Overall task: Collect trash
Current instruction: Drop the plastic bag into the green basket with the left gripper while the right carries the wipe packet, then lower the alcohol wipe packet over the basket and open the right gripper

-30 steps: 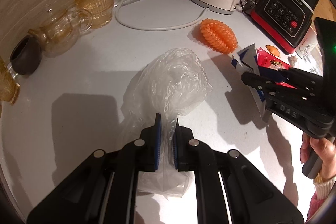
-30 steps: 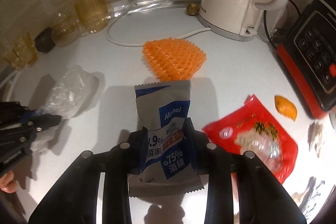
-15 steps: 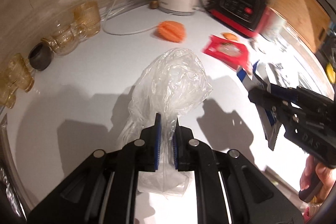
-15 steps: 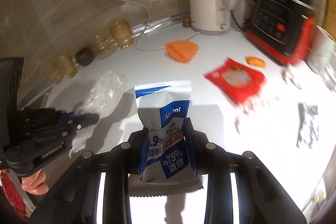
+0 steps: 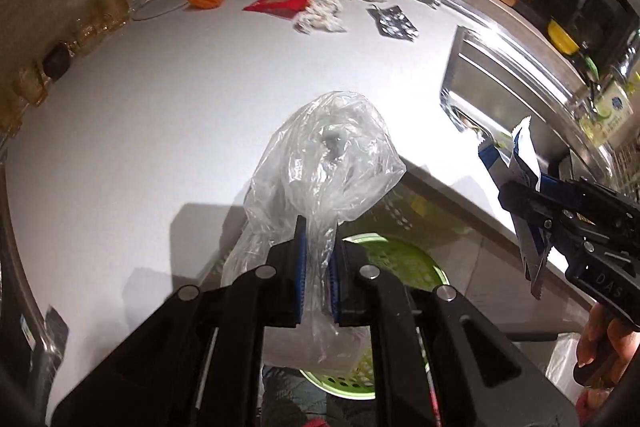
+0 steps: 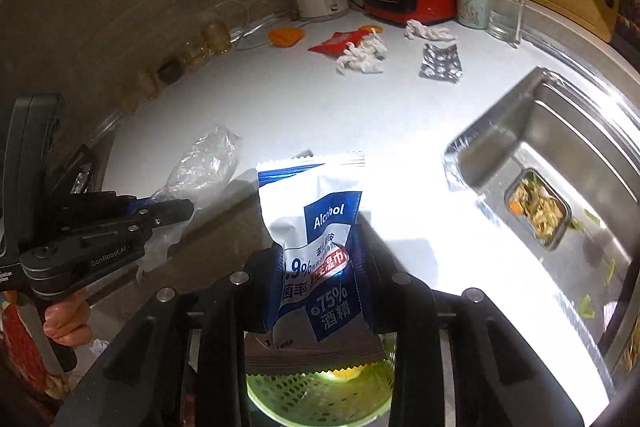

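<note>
White bench (image 5: 168,115) recedes toward 12 o'clock as the left hand-held gripper (image 5: 318,269) pinches a clear plastic bag (image 5: 324,163) and the right hand-held gripper (image 6: 320,291) clamps a wipes packet (image 6: 316,227), both over the green bin (image 6: 316,399) at 6 o'clock, likely awaiting release.

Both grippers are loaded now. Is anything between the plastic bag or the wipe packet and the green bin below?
Nothing visible. The left gripper holds the clear plastic bag and the right gripper holds the alcohol wipe packet, both past the counter edge over the open green bin, with only air beneath them.
</note>
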{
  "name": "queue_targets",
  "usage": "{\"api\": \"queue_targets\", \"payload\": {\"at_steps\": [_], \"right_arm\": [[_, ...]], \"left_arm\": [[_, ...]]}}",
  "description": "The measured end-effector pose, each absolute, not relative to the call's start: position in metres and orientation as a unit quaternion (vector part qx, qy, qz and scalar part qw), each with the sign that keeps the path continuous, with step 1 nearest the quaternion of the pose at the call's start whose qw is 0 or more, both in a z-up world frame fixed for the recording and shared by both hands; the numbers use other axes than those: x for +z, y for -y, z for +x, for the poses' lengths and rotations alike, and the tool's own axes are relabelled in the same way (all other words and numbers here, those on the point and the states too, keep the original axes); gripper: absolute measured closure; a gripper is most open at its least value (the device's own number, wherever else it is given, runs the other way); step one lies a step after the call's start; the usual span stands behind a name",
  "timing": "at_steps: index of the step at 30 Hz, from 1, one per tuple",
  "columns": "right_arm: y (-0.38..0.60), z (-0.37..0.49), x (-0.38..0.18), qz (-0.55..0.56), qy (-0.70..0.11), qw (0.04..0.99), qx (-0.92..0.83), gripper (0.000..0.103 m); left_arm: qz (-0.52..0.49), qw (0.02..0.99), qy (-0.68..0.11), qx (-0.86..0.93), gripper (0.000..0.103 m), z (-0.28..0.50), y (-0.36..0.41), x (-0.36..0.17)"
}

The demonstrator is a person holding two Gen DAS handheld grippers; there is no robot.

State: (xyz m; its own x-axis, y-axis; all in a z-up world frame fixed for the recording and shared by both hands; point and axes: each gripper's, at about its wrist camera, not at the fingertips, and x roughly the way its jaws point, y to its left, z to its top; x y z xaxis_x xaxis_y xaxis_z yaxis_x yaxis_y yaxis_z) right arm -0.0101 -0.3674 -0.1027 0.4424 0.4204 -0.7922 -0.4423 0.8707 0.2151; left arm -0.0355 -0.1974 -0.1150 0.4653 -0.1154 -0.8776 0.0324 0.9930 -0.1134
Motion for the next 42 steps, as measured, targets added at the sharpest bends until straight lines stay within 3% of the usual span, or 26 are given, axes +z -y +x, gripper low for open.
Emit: {"api": "queue_targets", "payload": {"at_steps": [7, 16, 19, 21, 24, 27, 34, 42], "right_arm": [[0.417, -0.075, -0.099, -0.007, -0.454, 0.855, 0.251, 0.071], [0.436, -0.094, -0.096, -0.008, -0.443, 0.859, 0.256, 0.069], [0.437, -0.096, -0.099, -0.008, -0.448, 0.855, 0.26, 0.069], [0.434, -0.095, -0.102, -0.01, -0.451, 0.853, 0.264, 0.069], [0.431, -0.094, -0.106, -0.016, -0.455, 0.849, 0.269, 0.069], [0.427, -0.094, -0.107, -0.019, -0.455, 0.847, 0.273, 0.068], [0.427, -0.094, -0.106, -0.02, -0.453, 0.849, 0.272, 0.068], [0.416, -0.092, -0.125, -0.037, -0.469, 0.842, 0.265, 0.066]], "left_arm": [[-0.021, 0.846, -0.53, -0.06, 0.093, -0.094, 0.251, -0.129], [-0.011, 0.834, -0.549, -0.055, 0.093, -0.107, 0.279, -0.157], [-0.021, 0.819, -0.571, -0.057, 0.081, -0.106, 0.28, -0.176], [-0.018, 0.817, -0.574, -0.048, 0.056, -0.108, 0.28, -0.182], [-0.016, 0.825, -0.564, -0.044, 0.036, -0.113, 0.28, -0.18], [-0.019, 0.83, -0.556, -0.044, 0.029, -0.114, 0.277, -0.173], [-0.019, 0.841, -0.54, -0.036, 0.025, -0.114, 0.268, -0.156], [-0.021, 0.861, -0.509, -0.01, 0.015, -0.117, 0.246, -0.123]]}}
